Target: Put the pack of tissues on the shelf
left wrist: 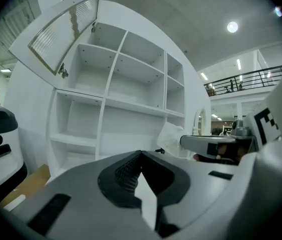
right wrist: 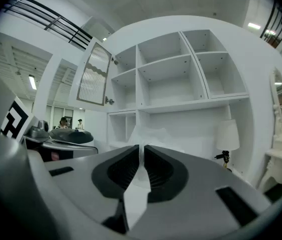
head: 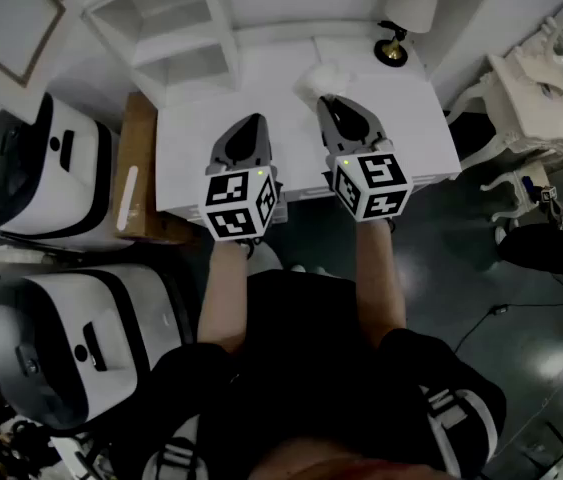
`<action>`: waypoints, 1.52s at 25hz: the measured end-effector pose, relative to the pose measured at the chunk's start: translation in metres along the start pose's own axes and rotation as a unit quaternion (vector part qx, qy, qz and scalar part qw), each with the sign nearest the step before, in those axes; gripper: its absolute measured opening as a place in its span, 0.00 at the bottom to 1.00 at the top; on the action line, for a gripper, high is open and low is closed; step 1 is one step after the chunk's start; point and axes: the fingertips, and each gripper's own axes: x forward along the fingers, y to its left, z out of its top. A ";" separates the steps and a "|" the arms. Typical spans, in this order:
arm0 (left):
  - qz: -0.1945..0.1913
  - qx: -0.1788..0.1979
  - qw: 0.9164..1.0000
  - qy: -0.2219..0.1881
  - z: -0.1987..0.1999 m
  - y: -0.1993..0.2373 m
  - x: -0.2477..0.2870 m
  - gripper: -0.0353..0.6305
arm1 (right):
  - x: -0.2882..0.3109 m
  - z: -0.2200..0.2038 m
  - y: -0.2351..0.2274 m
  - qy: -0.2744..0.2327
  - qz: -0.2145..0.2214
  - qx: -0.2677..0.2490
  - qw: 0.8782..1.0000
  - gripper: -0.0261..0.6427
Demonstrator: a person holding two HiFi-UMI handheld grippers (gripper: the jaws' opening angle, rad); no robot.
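Note:
The pack of tissues point(head: 323, 76) is a crinkly white bundle just past the tip of my right gripper point(head: 329, 101), above the white table point(head: 196, 158). In the right gripper view its wrapper point(right wrist: 150, 133) runs down into the narrow slit between the jaws, and my right gripper point(right wrist: 141, 150) is shut on it. My left gripper point(head: 253, 121) hovers beside it on the left, shut and empty, with its tips point(left wrist: 141, 155) meeting. The white shelf unit point(head: 176, 28) stands at the table's far side, its compartments point(right wrist: 181, 89) empty and one glass door point(left wrist: 63, 31) swung open.
A small lamp point(head: 401, 18) stands on the table at the back right, also visible in the right gripper view point(right wrist: 227, 136). A cardboard box point(head: 139, 168) leans at the table's left. Two white-and-black machines point(head: 41, 168) sit further left. White ornate furniture point(head: 531, 98) is on the right.

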 end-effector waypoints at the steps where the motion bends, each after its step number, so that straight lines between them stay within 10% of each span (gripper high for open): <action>1: 0.000 0.000 1.000 0.001 -0.001 0.000 0.002 0.07 | 0.001 -0.001 -0.001 0.001 0.001 0.000 1.000 0.11; 14: 0.019 -0.014 0.998 0.056 -0.034 0.049 0.028 0.07 | 0.066 -0.057 0.014 0.063 0.033 0.035 0.997 0.11; 21: 0.124 -0.040 0.986 0.101 -0.069 0.180 -0.007 0.07 | 0.166 -0.152 0.117 0.154 0.130 0.024 0.979 0.11; 28: 0.198 -0.059 0.973 0.106 -0.064 0.313 -0.031 0.07 | 0.339 -0.156 0.155 0.127 0.112 -0.118 0.978 0.11; 31: 0.190 -0.068 0.973 0.113 -0.074 0.339 -0.029 0.07 | 0.385 -0.224 0.154 0.196 0.089 -0.134 0.967 0.38; 38: 0.135 -0.129 0.967 0.173 -0.144 0.354 -0.010 0.07 | 0.227 -0.298 0.172 0.286 0.103 -0.030 0.952 0.31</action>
